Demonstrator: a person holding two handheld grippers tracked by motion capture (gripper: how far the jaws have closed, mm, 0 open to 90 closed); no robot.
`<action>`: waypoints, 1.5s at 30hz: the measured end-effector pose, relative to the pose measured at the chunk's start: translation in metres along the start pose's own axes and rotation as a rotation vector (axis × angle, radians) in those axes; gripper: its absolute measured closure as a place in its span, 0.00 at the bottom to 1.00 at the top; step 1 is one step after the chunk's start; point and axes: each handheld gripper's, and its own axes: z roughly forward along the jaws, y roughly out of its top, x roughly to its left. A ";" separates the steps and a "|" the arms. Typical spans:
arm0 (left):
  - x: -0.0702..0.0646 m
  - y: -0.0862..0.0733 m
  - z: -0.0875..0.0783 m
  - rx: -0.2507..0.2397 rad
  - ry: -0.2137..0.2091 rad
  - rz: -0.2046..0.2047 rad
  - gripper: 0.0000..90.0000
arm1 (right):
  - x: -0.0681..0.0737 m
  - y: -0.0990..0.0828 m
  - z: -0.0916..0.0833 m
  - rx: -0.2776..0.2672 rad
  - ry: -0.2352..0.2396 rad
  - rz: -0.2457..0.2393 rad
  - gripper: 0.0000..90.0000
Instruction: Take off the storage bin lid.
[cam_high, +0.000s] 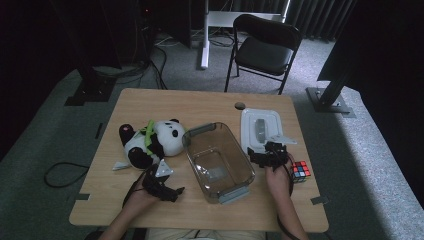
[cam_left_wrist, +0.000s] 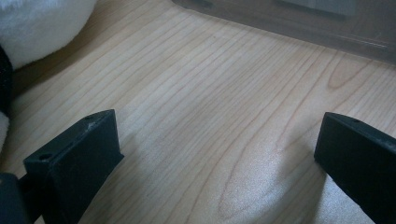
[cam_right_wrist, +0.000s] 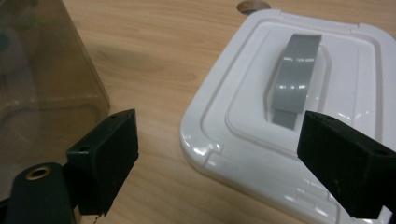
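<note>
A panda plush (cam_high: 155, 140) lies on its side at the table's left. At the centre stands a clear plastic bin (cam_high: 240, 150) with nothing in it that I can make out. Its white lid (cam_high: 250, 120) with a grey handle (cam_high: 260, 127) lies flat to the right. My left gripper (cam_high: 161, 176) is open just in front of the panda; its jaws (cam_left_wrist: 215, 163) stand wide over bare wood, the panda (cam_left_wrist: 37, 28) at upper left. My right gripper (cam_high: 270, 150) is open at the lid's near edge. The lid (cam_right_wrist: 243, 116) and handle (cam_right_wrist: 294, 79) lie just ahead of the jaws (cam_right_wrist: 219, 158).
A Rubik's cube (cam_high: 300, 171) sits on the table by my right hand. The bin wall (cam_right_wrist: 42, 88) is close on the right gripper's left side. A black folding chair (cam_high: 265, 50) stands beyond the wooden table (cam_high: 200, 105).
</note>
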 end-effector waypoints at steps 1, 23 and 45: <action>0.000 0.000 0.000 0.000 0.000 0.000 0.01 | 0.000 -0.002 0.000 0.001 0.000 0.001 0.14; 0.000 0.000 0.000 0.000 0.000 0.000 0.01 | 0.011 -0.055 -0.003 0.058 0.065 -0.065 0.14; -0.009 0.022 -0.005 -0.015 -0.003 -0.024 0.01 | 0.008 -0.054 0.002 0.098 0.093 -0.047 0.14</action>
